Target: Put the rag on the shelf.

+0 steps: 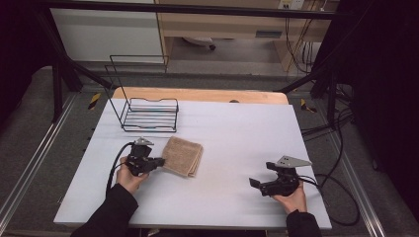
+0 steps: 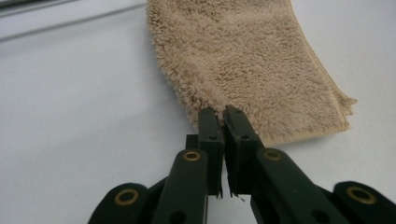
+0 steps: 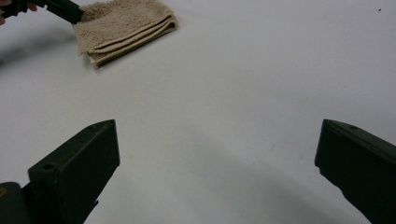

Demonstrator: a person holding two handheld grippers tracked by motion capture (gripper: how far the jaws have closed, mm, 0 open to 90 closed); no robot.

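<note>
Now | left gripper (image 2: 223, 114) jaws clamped on towel (image 2: 247, 60) | right gripper (image 3: 217, 154) jaws apart

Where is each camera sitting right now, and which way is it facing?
High view: above the person's side, looking down on the table; forearms, both grippers.
Left gripper view: on the left gripper, facing the towel; jaws closed at its edge.
Right gripper view: on the right gripper, facing across the table; jaws wide apart.
All three share the towel.
</note>
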